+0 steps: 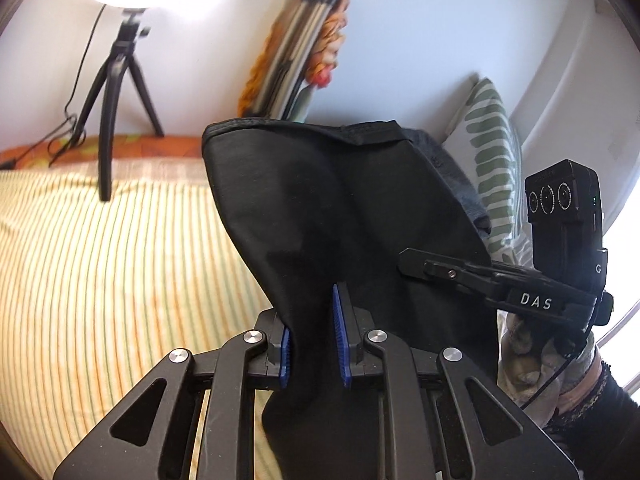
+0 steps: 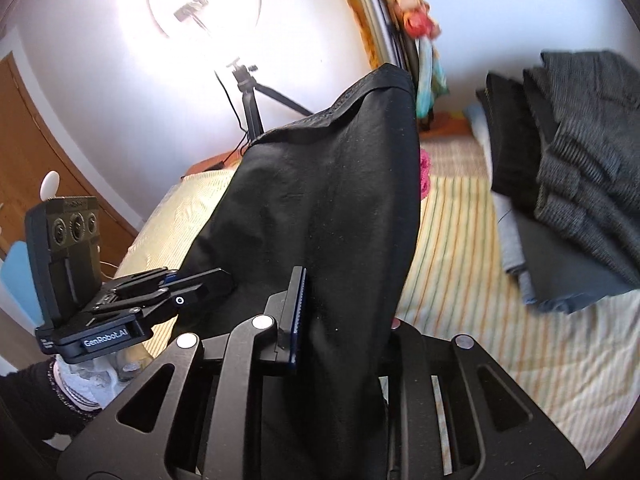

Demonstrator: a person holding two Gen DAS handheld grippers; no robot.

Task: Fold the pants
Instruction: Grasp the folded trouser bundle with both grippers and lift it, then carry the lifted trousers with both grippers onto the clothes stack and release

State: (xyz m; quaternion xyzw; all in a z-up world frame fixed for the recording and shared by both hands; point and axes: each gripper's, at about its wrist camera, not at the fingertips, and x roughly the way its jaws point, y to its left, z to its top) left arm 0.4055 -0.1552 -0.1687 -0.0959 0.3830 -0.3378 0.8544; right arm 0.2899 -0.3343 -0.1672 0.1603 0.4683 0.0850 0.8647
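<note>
Black pants (image 1: 328,208) are held up in the air above the striped bed (image 1: 100,240). My left gripper (image 1: 314,336) is shut on one part of the cloth, which bunches between its blue pads. My right gripper (image 2: 340,320) is shut on another part of the pants (image 2: 328,200); the cloth drapes over and hides its right finger. Each gripper shows in the other's view: the right one (image 1: 432,270) at the pants' right edge, the left one (image 2: 192,286) at their left edge.
A ring light on a black tripod (image 1: 116,92) stands on the bed's far side. A stack of folded dark clothes (image 2: 568,184) lies on the bed (image 2: 460,248) to the right. A green-patterned pillow (image 1: 492,160) leans at the wall.
</note>
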